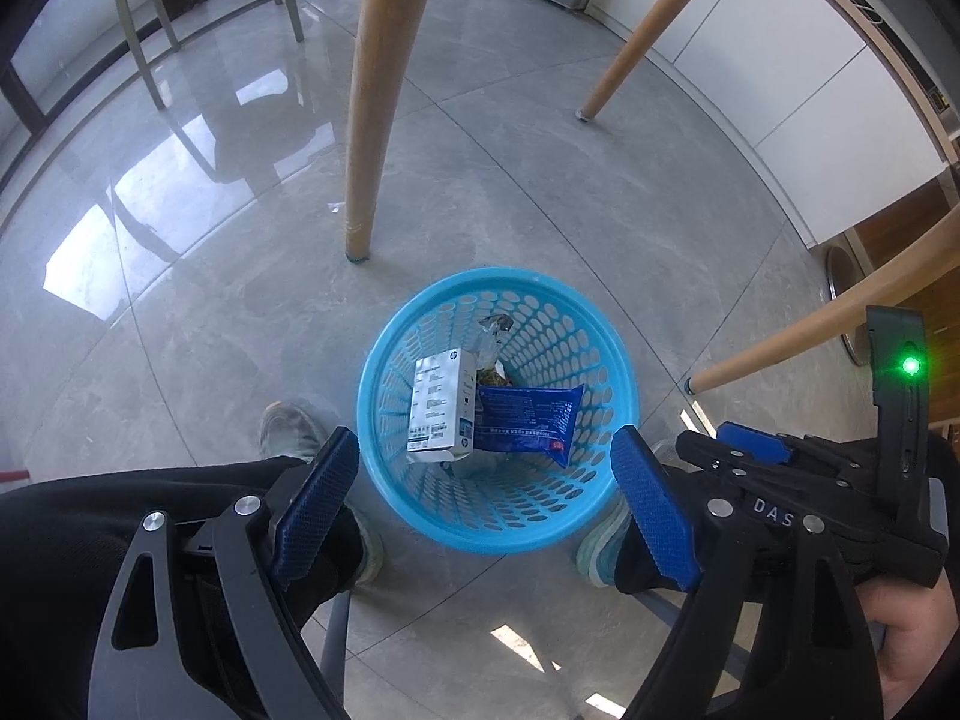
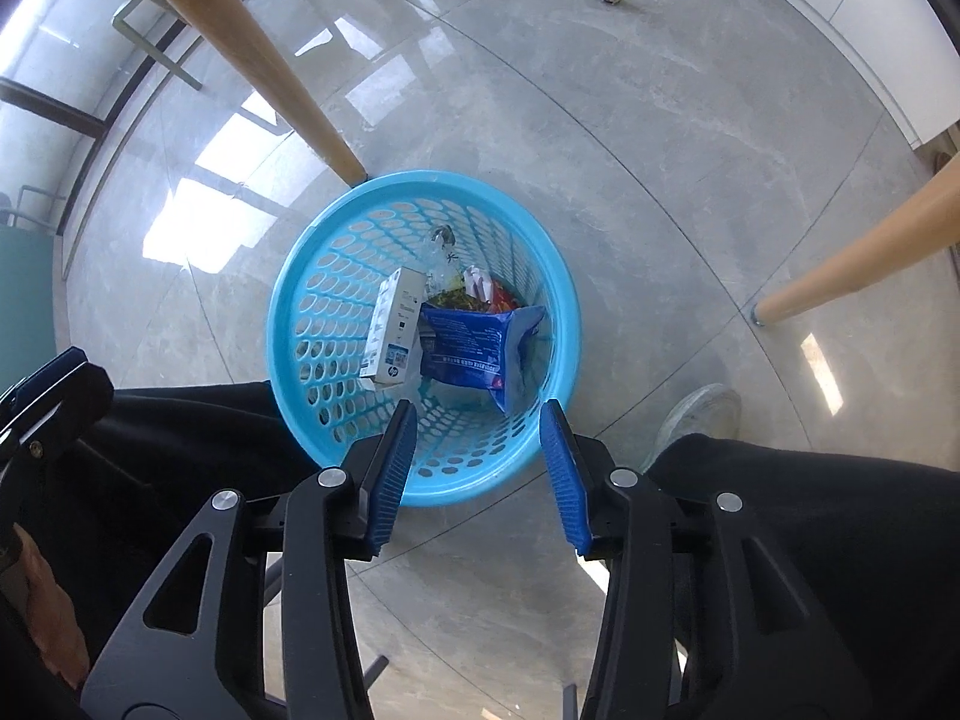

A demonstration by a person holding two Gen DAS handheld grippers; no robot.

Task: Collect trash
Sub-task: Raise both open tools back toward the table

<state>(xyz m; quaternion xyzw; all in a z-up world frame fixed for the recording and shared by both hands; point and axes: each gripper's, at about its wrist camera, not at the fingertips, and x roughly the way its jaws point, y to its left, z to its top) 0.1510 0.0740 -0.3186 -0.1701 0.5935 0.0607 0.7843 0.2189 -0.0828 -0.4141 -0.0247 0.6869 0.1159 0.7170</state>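
both grippers' fingers [image 1: 654, 510] apart and empty above blue basket [image 2: 300, 276] of trash [image 2: 468, 342]

Glossy grey tiled floor [image 1: 540, 180] with thin grout lines, bright window reflections on its left part. Standing directly on it: a round light-blue perforated plastic basket [image 1: 384, 360], upright; three slanted round pale-wood table legs, the nearest one [image 1: 360, 222] planted just beyond the basket's far rim, another [image 1: 594, 102] farther off, a third [image 1: 714, 381] to the basket's right; a pale green chair [image 1: 150, 12] well apart at far left. A person's shoes [image 1: 288, 429] rest on the floor beside the basket.
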